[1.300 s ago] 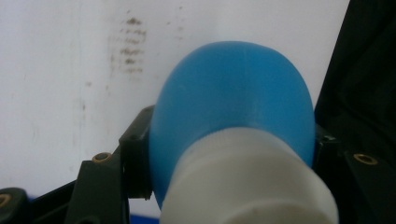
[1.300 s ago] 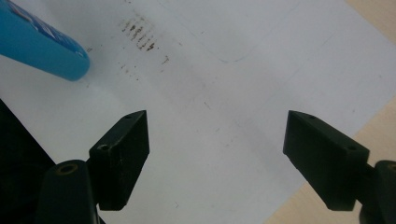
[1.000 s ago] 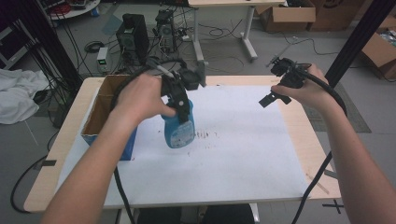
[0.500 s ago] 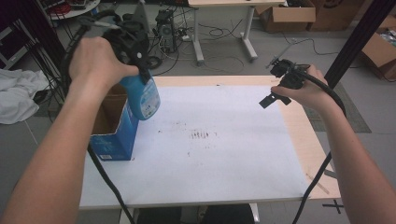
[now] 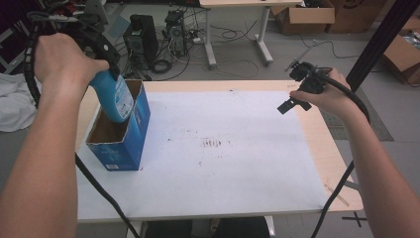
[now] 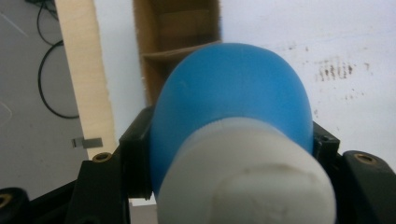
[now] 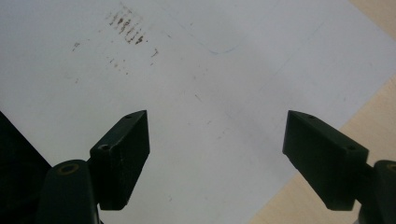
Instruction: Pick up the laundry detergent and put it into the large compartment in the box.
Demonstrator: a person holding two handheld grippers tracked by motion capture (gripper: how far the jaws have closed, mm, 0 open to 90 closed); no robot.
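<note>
Carried leftward from mid-table since the earlier frame, the blue bottle [image 5: 115,96] now hangs tilted over the open blue box [image 5: 119,136].

Its lower end dips into the box mouth near the table's [image 5: 257,85] left edge; the left gripper [image 6: 233,154] is clamped on its body below the white cap [image 6: 247,177]. Well apart, the right gripper [image 7: 217,158] hovers over the white sheet [image 5: 233,163], jaws spread, nothing between them.

The blue box [image 5: 121,131] stands open-topped at the left edge of the table [image 5: 317,134], the one thing rising from the white sheet [image 5: 223,163]. The bottle [image 5: 113,96], gripped in the left claw [image 5: 106,74], hangs tilted over its mouth and blocks most of that opening. The right claw [image 5: 297,94] hovers at the far right edge, jaws wide apart with bare sheet beneath. Between box and right claw the sheet lies flat and open.
</note>
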